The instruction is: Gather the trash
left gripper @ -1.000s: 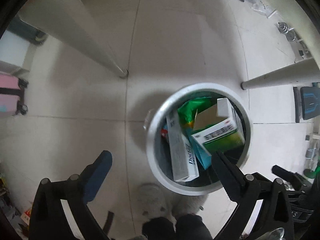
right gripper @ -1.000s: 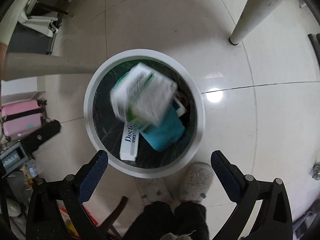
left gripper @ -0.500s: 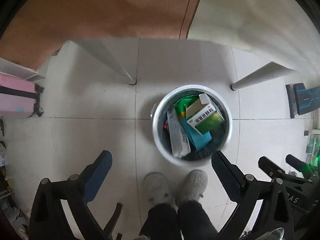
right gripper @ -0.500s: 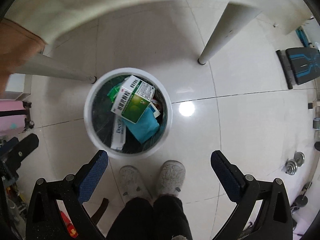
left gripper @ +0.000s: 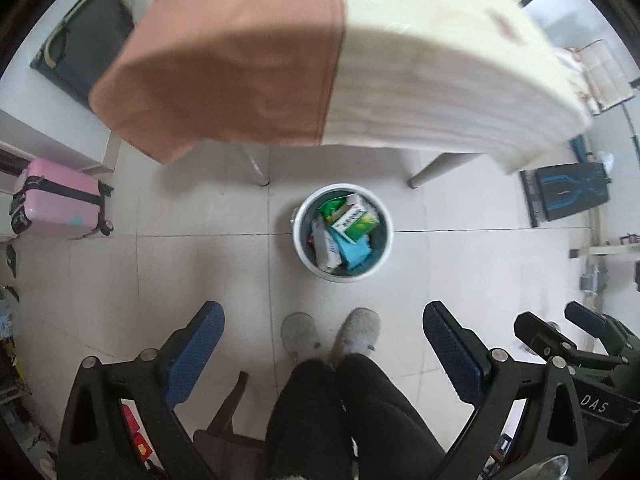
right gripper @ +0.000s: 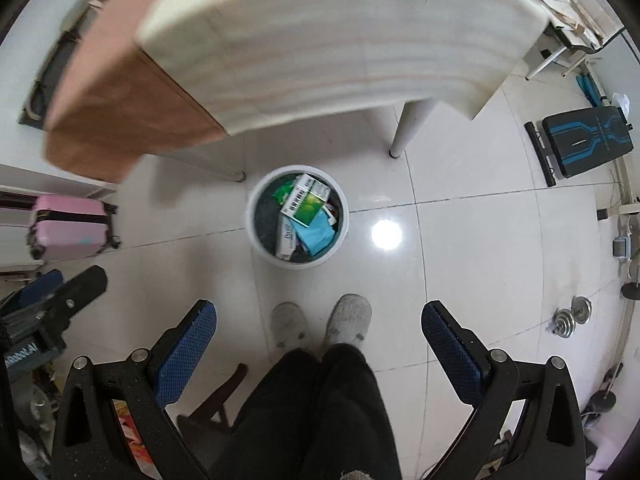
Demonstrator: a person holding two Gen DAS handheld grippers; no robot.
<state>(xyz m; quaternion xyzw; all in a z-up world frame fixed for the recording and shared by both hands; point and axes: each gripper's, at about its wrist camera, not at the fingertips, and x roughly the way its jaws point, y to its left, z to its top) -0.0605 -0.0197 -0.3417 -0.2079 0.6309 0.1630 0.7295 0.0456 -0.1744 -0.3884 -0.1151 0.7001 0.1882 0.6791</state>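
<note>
A round white trash bin (left gripper: 300,240) stands on the tiled floor below a table; it also shows in the right wrist view (right gripper: 256,236). Inside lie a green and white box (left gripper: 356,222) (right gripper: 306,202), a teal packet (left gripper: 354,250), a long white box (left gripper: 324,246) and a green wrapper (left gripper: 330,206). My left gripper (left gripper: 322,338) is open and empty, high above the floor. My right gripper (right gripper: 318,334) is open and empty too, at about the same height.
A table with a cream top (left gripper: 440,60) and an orange-brown cloth (left gripper: 224,64) overhangs the bin. The person's slippered feet (left gripper: 332,334) stand just before the bin. A pink suitcase (left gripper: 56,204) is left, a black-blue bench (right gripper: 584,140) and dumbbell weights (right gripper: 572,316) right.
Both grippers have risen well away from the bin, which now looks small and far below. The green and white box dropped from the right gripper and now rests in the bin.
</note>
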